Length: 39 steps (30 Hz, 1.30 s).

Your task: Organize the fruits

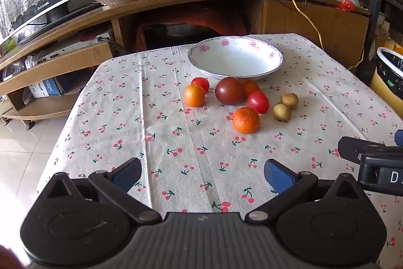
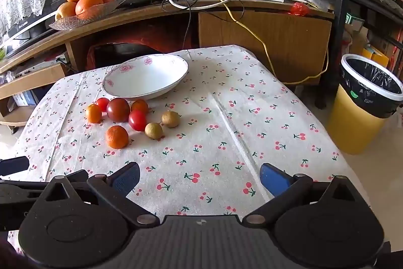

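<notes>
Right gripper [image 2: 199,179] agape above cloth — fruits [image 2: 131,117] beside white bowl [image 2: 141,90], well ahead.

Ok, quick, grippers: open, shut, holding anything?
Left gripper: open, holding nothing, above the cloth.
Right gripper: open, holding nothing, above the cloth.

fruits [image 1: 229,97]: eight small pieces, clustered on cloth | bowl [image 1: 235,58]: white, floral rim, upright, empty, just behind them

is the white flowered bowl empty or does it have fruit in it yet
Empty. The bowl shows only bare white inside in both views; the fruits lie on the tablecloth in front of it.
</notes>
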### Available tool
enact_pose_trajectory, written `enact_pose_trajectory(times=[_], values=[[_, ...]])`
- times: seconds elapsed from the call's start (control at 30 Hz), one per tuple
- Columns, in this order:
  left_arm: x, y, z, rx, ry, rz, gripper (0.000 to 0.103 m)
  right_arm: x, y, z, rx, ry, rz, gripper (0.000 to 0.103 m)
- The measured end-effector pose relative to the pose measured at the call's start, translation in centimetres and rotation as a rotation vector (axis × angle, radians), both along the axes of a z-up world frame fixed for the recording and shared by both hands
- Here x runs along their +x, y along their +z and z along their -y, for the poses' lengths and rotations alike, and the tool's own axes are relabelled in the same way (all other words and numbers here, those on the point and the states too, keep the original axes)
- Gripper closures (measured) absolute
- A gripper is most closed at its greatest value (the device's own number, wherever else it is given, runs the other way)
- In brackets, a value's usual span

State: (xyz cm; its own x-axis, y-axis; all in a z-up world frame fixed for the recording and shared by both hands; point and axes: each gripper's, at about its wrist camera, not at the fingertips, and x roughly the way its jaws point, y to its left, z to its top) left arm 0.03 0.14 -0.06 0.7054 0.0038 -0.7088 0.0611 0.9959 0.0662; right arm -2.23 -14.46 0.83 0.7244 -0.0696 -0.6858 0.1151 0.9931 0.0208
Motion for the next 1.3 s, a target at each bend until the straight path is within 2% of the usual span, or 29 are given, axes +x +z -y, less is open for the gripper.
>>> enact_pose_trajectory(times=[0.1,0.13,0.4,1.07,1.3], values=[[-0.1,0.2,-0.1,-0.003,0.005,0.000,0.000,0.0,-0.1,0.4,0.006,-0.001,-0.010,0.009],[-0.2,0.1,0.1,-0.001,0.008,0.000,0.000,-0.2,0.0,-0.4,-0.035,0.007,-0.006,0.010],[-0.2,0.1,0.2,0.010,-0.005,0.008,0.000,0.3,-0.3,-0.4,-0.021,0.009,-0.034,0.012],[-0.1,0.2,-0.4,0.015,0.000,0.027,0.000,0.6,-0.6,-0.9,-0.025,0.047,-0.039,0.020],[0.2,0.0,-0.2,0.034,-0.014,0.030,0.000,0.8,-0.8,-1.1,-0.014,0.064,-0.050,0.026]])
